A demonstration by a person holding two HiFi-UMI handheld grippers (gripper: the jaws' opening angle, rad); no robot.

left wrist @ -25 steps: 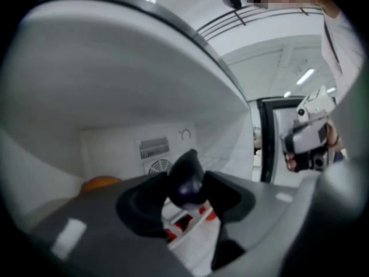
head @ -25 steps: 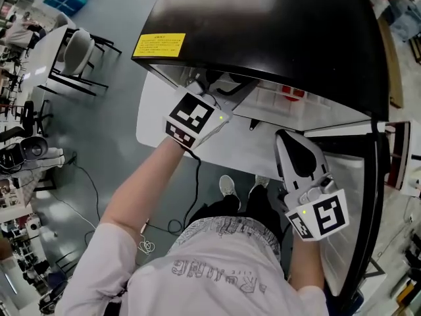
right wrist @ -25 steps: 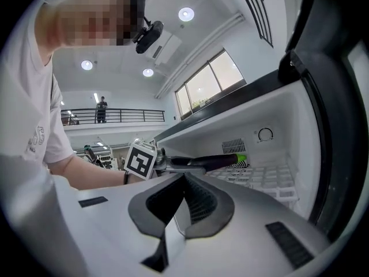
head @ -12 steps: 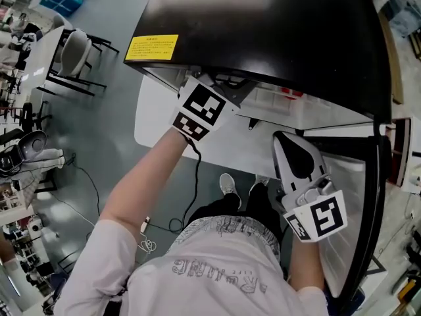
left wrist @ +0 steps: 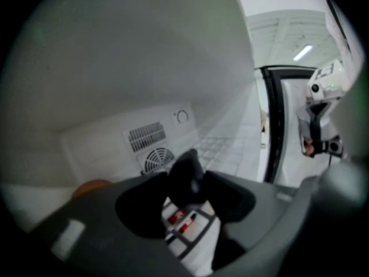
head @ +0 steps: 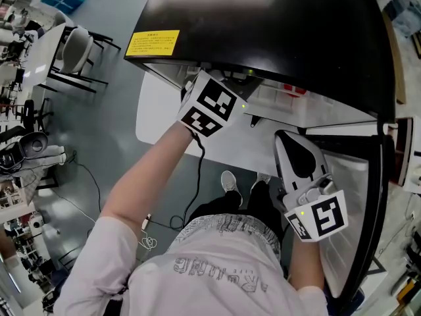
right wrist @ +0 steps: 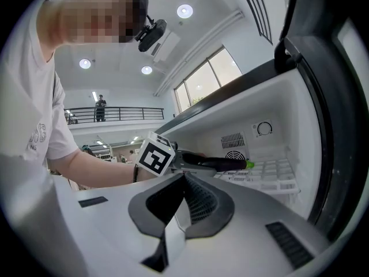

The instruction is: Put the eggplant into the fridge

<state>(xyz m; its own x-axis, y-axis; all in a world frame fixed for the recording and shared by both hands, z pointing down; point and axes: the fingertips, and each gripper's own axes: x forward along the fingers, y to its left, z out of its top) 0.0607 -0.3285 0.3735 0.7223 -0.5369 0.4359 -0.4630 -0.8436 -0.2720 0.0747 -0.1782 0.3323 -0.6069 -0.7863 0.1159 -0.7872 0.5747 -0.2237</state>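
The eggplant (right wrist: 222,164) is long and dark purple with a green stem end (right wrist: 249,165). My left gripper (right wrist: 184,159) is shut on it and holds it level inside the open fridge, above the white wire shelf (right wrist: 271,175). In the left gripper view the eggplant (left wrist: 187,178) sticks out dark between the jaws toward the back wall's fan vent (left wrist: 157,157). In the head view only that gripper's marker cube (head: 214,107) shows under the fridge's black top (head: 263,25). My right gripper (head: 293,143) hangs shut and holds nothing, in front of the fridge opening.
The fridge door (head: 378,196) stands open at the right. An orange round thing (left wrist: 92,186) lies at the back left of the compartment, and small red items (left wrist: 181,221) sit below the shelf. Chairs and a table (head: 72,51) stand on the floor to the left.
My left gripper has moved a little right and deeper under the fridge top, sinking slightly and rolling, with the eggplant still in it. The right gripper has stayed put.
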